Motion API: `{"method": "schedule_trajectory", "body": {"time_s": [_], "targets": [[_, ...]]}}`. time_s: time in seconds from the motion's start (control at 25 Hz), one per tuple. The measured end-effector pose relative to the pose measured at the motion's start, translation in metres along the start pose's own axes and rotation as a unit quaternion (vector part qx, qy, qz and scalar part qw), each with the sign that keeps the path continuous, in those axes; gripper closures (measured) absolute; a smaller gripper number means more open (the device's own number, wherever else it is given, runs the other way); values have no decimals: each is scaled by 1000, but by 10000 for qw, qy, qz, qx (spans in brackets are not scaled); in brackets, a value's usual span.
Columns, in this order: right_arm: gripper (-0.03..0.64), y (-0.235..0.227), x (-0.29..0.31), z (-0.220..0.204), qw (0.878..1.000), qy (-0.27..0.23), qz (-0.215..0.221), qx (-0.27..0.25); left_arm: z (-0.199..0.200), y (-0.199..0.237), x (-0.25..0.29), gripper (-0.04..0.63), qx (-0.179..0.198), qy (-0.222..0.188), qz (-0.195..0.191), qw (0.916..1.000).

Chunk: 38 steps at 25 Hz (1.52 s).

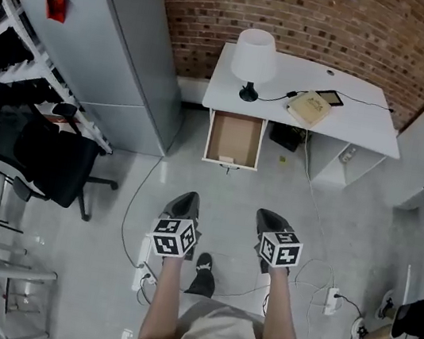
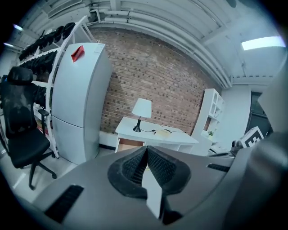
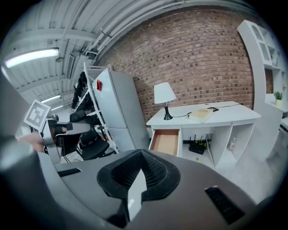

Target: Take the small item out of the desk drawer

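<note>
Jaws together on both sides: the left gripper (image 1: 188, 199) has its pads pressed shut with nothing between them, and the right gripper (image 1: 269, 216) is likewise closed and empty. We hold the two side by side, near each other but not touching, above the grey floor (image 1: 347, 227). Well ahead of both jaws, roughly on the line between them, the drawer (image 1: 235, 138) of the white table (image 1: 357, 120) stands pulled out, its brown bottom showing. The small item we cannot pick out in it from this far off. It is too small to tell in any view. Beyond the drawer a white lamp (image 1: 254, 57) stands on the table, and ahead of the right jaws a beige box (image 1: 309, 107) lies there. Ahead and left of the left jaws stands a grey fridge (image 1: 108, 43); a black chair (image 1: 42, 152) sits further left, well apart from both grippers.
</note>
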State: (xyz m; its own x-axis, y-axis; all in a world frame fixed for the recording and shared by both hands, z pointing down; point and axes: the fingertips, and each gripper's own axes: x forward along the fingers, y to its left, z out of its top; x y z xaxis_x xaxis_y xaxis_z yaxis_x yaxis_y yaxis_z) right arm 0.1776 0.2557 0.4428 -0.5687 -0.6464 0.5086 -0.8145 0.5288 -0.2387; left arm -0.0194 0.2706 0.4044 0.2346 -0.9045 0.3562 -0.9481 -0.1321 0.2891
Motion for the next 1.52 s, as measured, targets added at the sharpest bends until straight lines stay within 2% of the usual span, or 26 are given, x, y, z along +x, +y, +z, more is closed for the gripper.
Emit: {"method": "schedule_trajectory", "body": {"time_s": [0.24,0.44,0.6,0.72,0.8,0.92,1.08,1.2,1.32,1.52], "targets": [[597,-3,47,23,9998,79,-172,71,15,29,62,578,-22,225,-317,9992],[597,-10,77,52,9970,-496,-256,536,29,47,103,578,209,302,-615,9974],[597,3,95,68,9945,-906,4,531,34,67,122,578,161,348,-834,9958],[597,11,105,71,9940,-839,391,586,30,75,131,578,137,454,-906,9948],[597,9,108,70,9942,-789,497,528,27,73,136,578,311,542,-942,9936],[597,2,114,69,9949,-770,530,391,26,69,145,578,554,582,-976,9920],[597,-9,130,77,9933,-764,697,519,30,69,160,578,589,590,-978,9917],[597,-26,148,92,9913,-882,731,646,36,72,179,578,960,648,-896,9892],[597,-43,175,107,9927,-817,767,456,47,79,202,578,1063,646,-760,9893],[597,-64,229,135,9918,-554,1143,168,61,88,248,578,1359,777,-532,9862]]}}
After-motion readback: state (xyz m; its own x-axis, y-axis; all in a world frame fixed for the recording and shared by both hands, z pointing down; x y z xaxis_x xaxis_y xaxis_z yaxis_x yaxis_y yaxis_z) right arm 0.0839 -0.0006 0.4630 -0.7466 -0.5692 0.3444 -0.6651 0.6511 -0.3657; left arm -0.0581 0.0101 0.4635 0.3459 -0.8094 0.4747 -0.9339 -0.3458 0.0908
